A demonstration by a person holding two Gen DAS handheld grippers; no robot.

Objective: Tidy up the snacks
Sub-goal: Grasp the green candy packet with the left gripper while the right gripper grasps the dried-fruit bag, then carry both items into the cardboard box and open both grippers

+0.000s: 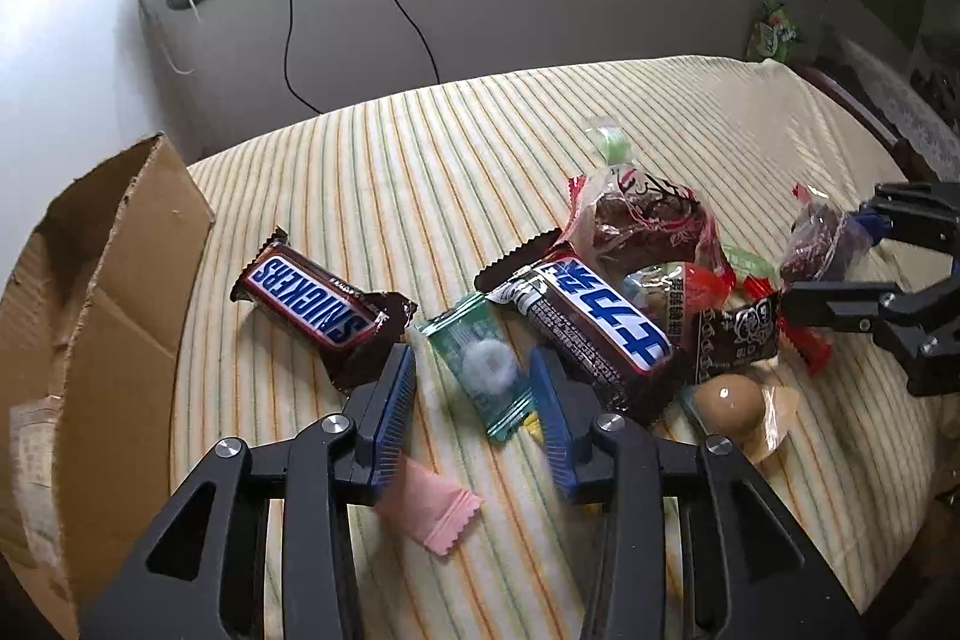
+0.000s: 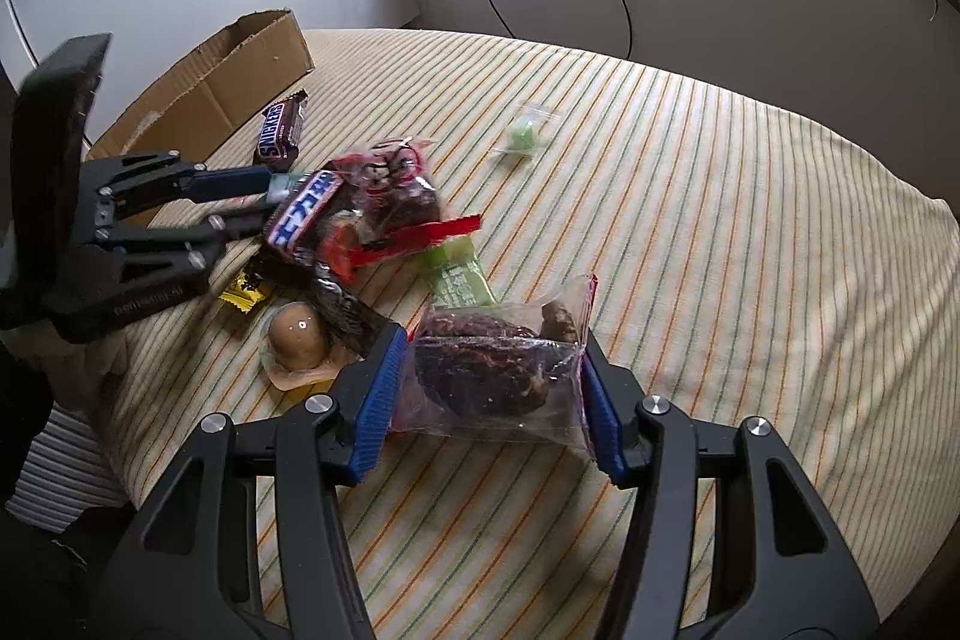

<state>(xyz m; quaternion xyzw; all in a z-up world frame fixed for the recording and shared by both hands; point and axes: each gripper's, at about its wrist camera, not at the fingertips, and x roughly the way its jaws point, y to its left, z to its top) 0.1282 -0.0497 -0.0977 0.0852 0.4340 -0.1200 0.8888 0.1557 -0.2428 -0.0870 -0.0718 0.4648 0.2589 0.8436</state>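
Note:
A pile of snacks lies on a striped cloth. My left gripper [image 1: 474, 370] is open, its blue pads either side of a green mint packet [image 1: 483, 364]. A Snickers bar [image 1: 318, 307] lies to its left, a second chocolate bar [image 1: 600, 322] to its right. My right gripper [image 2: 489, 370] is shut on a clear packet of dark dried fruit [image 2: 486, 370], which also shows in the left wrist view [image 1: 822, 244]. A cardboard box [image 1: 84, 340] stands open at the left.
A wrapped egg [image 1: 732, 406], a pink sachet [image 1: 435, 511], a larger dried-fruit bag [image 1: 648, 220] and a green candy [image 1: 612, 142] lie on the cloth [image 1: 420, 160]. A low wall with cables stands behind. The cloth falls away at the right edge.

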